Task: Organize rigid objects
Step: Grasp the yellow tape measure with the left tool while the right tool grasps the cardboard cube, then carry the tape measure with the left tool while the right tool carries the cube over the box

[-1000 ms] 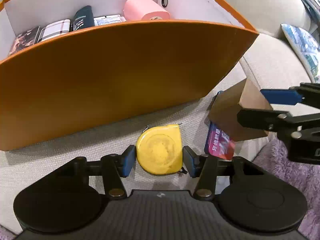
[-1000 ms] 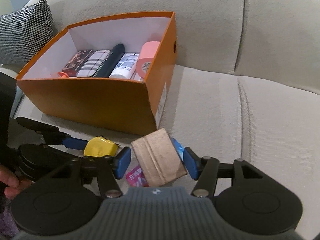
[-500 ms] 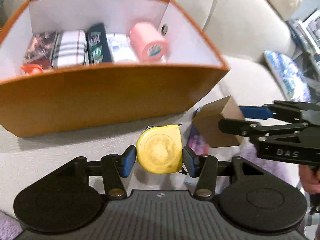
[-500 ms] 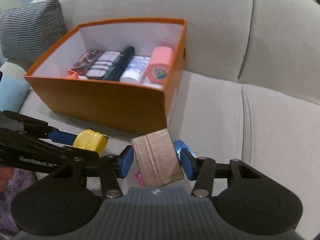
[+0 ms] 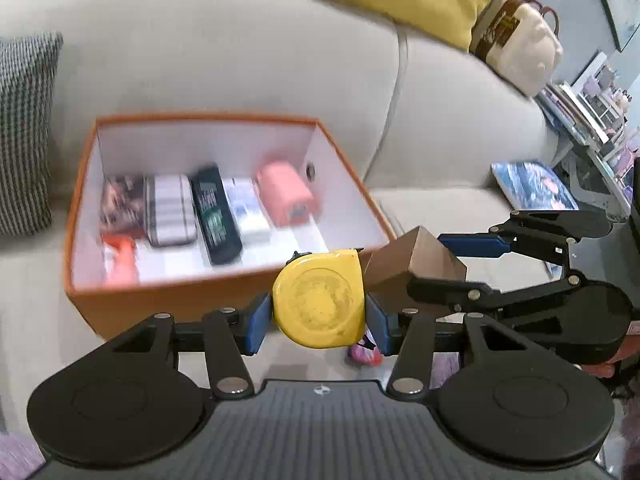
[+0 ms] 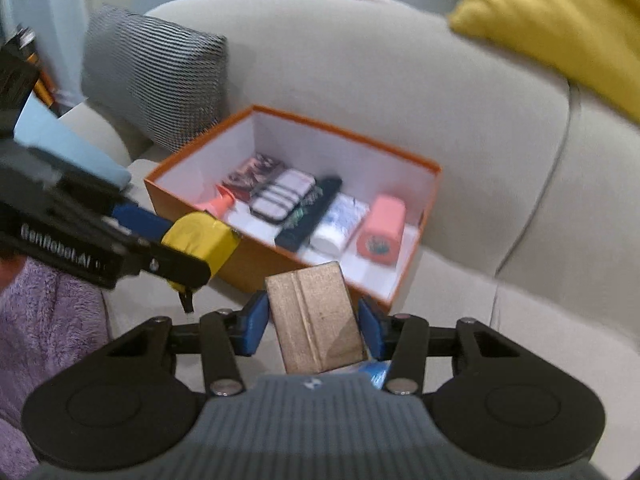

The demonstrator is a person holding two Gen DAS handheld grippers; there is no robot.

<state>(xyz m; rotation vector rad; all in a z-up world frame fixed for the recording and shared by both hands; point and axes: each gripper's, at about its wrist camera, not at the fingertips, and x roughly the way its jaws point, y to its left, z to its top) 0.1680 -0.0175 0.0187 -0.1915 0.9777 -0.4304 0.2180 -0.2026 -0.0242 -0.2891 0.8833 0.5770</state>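
Left tool [image 5: 318, 317] clamped on a yellow tape measure [image 5: 319, 300], blue pads pressed to both its sides, raised in front of the near wall of the orange box [image 5: 172, 304]. Right tool [image 6: 312, 326] closed on a brown cardboard block [image 6: 316, 320], just beside the tape measure and level with the box rim. Box resting on a grey sofa [image 5: 200, 60], holding a pink roll [image 5: 284, 193], a dark bottle [image 5: 216, 216] and a striped case [image 5: 170, 210]
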